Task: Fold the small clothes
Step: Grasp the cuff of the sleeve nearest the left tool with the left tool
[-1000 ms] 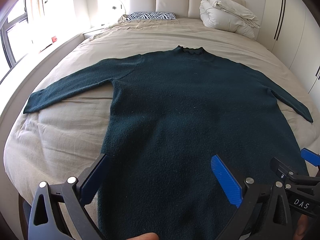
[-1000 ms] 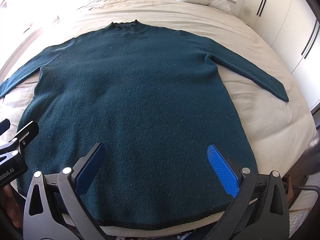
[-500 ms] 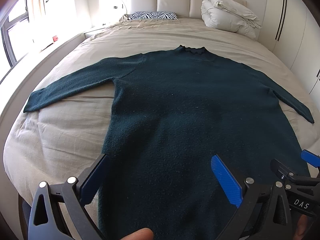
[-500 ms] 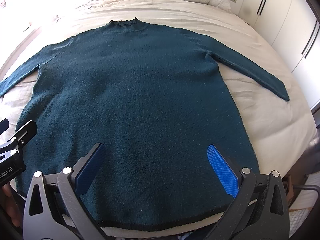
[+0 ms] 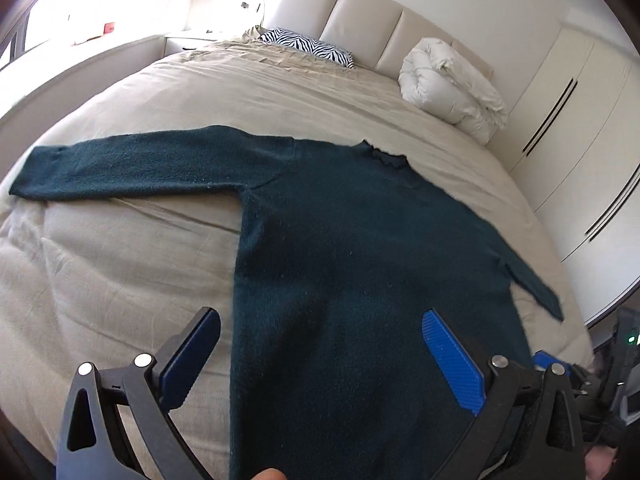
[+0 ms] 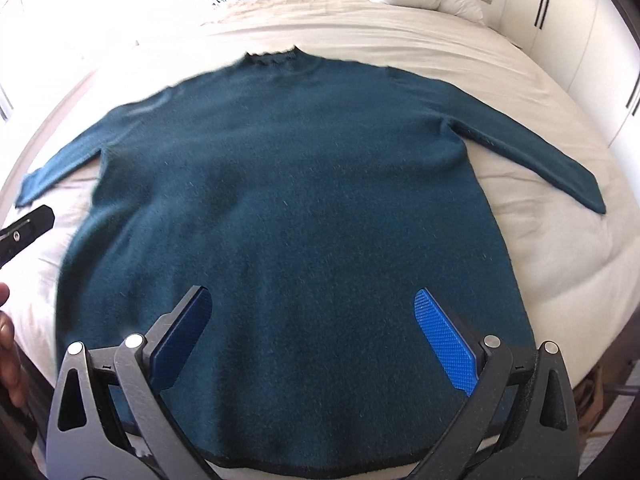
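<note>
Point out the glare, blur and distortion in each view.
Left wrist view: window glare bleaches the top left, fisheye bends the bed. Right wrist view: the sweater smears with motion blur on its left side, and the bedding is overexposed.

We see a dark teal sweater [image 6: 288, 200] on the beige bed [image 5: 120, 272]. Far off lie a black-and-white zebra-striped pillow [image 5: 308, 47] and a white duvet [image 5: 448, 88].

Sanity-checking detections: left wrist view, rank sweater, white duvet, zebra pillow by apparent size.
1. Sweater, largest by far.
2. White duvet.
3. Zebra pillow, smallest.
Duvet and pillow lie farther away, so true sizes stay unsure.
</note>
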The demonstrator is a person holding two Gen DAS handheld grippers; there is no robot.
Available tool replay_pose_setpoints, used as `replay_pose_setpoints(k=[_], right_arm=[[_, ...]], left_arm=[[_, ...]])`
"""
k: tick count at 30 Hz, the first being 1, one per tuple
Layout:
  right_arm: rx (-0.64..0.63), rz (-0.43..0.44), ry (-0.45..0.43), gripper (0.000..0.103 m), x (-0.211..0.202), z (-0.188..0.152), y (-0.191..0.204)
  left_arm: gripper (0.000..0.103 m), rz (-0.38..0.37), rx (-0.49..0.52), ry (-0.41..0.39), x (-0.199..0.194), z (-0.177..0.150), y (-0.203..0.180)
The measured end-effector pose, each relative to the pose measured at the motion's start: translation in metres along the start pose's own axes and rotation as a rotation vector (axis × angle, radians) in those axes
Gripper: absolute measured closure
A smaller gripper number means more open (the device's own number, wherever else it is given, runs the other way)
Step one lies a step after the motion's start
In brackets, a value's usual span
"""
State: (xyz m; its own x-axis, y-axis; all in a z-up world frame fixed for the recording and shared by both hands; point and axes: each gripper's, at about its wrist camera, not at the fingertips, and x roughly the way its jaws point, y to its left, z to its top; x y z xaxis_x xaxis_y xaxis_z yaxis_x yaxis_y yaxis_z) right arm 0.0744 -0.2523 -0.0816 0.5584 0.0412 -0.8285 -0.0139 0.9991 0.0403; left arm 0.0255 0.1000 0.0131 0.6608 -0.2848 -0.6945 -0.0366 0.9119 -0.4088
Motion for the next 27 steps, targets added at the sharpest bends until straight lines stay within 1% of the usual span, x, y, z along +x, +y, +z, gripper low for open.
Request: replay_pose_setpoints(k=[2,3,4,5,7,8,9,11,15,17,19,21,22,24,27], right_arm=[[0.006,0.041,-0.026,0.000,-0.004,0.011,0.003],[0.010,0.063,-0.040,0.000,-0.007,0.017,0.005],[0.011,0.083,-0.054,0.000,-0.009,0.022,0.008],[0.006,0.096,-0.062,0.000,-0.011,0.028,0.012],[-0.017,0.097,-0.066,0.000,-0.011,0.039,0.020],[-0.029,0.100,-0.067,0.000,-0.011,0.044,0.025],[-0.039,0.102,-0.069,0.000,-0.010,0.049,0.029],[-0.043,0.104,-0.072,0.000,-0.010,0.058,0.036],[-0.033,0.138,-0.065,0.000,-0.005,0.074,0.044],[-0.029,0.168,-0.043,0.000,0.001,0.080,0.049],[-0.002,0.211,-0.038,0.001,0.005,0.084,0.051],[0.041,0.263,-0.042,0.001,0.008,0.088,0.053],[0.066,0.289,-0.041,0.001,0.011,0.091,0.055],[0.079,0.308,-0.043,0.001,0.014,0.093,0.058],[0.053,0.329,-0.059,0.001,0.020,0.097,0.069]], left_arm=[[0.000,-0.045,-0.045,-0.091,-0.010,0.011,0.020],[0.000,-0.059,-0.064,-0.123,-0.013,0.015,0.029],[0.000,-0.074,-0.093,-0.134,-0.014,0.018,0.038],[0.000,-0.063,-0.129,-0.115,-0.011,0.021,0.048],[0.000,-0.035,-0.196,0.005,-0.001,0.024,0.066],[0.002,-0.042,-0.230,0.011,0.001,0.025,0.077],[0.007,-0.046,-0.253,-0.026,-0.003,0.025,0.086],[0.008,-0.016,-0.279,-0.091,-0.012,0.028,0.104],[0.007,0.037,-0.348,-0.160,-0.019,0.046,0.151],[0.007,0.028,-0.415,-0.218,-0.023,0.054,0.181],[0.007,0.004,-0.508,-0.283,-0.028,0.059,0.215],[0.008,-0.038,-0.629,-0.338,-0.029,0.060,0.254],[0.011,-0.059,-0.692,-0.368,-0.030,0.060,0.272],[0.022,-0.074,-0.810,-0.414,-0.030,0.057,0.303],[0.023,-0.084,-0.944,-0.446,-0.022,0.051,0.337]])
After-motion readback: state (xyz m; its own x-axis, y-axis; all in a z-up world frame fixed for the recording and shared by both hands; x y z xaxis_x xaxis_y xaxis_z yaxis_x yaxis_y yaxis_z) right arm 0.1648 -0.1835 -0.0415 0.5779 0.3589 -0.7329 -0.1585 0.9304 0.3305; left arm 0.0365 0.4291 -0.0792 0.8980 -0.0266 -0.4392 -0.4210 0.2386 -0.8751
